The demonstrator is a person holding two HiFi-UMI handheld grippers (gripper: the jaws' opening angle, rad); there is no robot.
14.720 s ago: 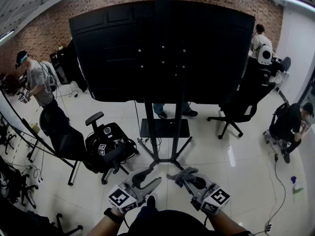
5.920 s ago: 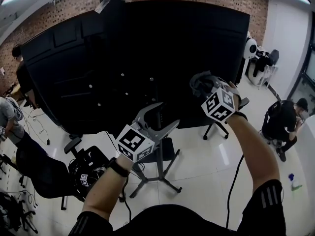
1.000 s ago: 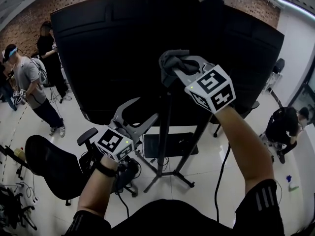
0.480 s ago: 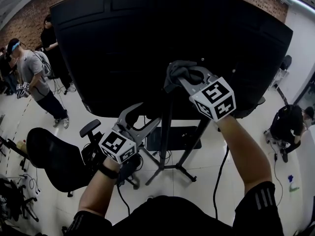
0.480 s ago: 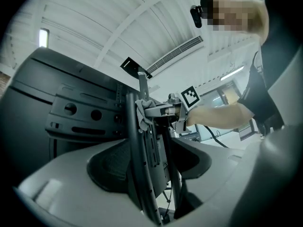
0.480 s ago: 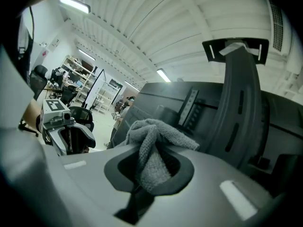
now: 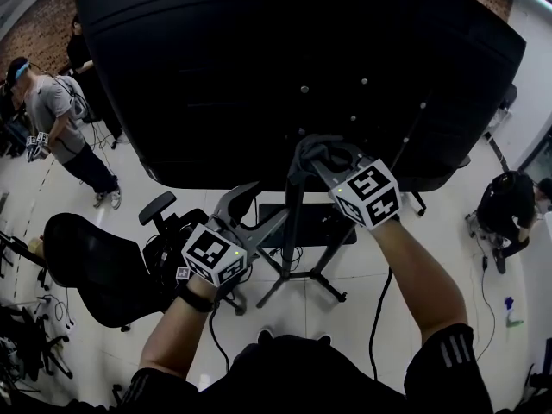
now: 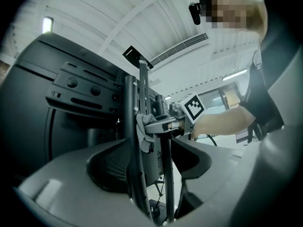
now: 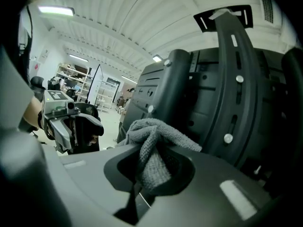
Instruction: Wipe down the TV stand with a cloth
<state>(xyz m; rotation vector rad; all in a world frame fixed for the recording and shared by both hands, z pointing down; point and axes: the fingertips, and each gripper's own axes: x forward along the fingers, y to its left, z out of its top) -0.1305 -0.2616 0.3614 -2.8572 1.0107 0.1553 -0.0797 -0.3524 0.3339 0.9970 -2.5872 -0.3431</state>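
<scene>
The black TV stand's upright pole [image 7: 293,222] runs down from the back of the big black TV [image 7: 259,76] to splayed feet [image 7: 302,283]. My right gripper [image 7: 315,158] is shut on a bunched grey cloth [image 7: 307,151], which sits against the pole near the TV's lower edge. The right gripper view shows the cloth [image 9: 151,145] bulging out between the jaws, close to the stand's black bracket [image 9: 232,79]. My left gripper [image 7: 257,207] hangs lower and to the left of the pole, open and holding nothing. In the left gripper view the cloth [image 8: 144,132] touches the pole [image 8: 131,150].
A black office chair [image 7: 95,274] stands at the lower left, next to my left arm. A black shelf [image 7: 315,227] sits low on the stand. People stand at the far left [image 7: 52,119], and one crouches at the right [image 7: 504,205]. A spray bottle [image 7: 511,313] lies on the white floor.
Both grippers have sunk. The right one has carried the cloth down the pole from high on the TV's back to near its lower edge. The left stays open.
</scene>
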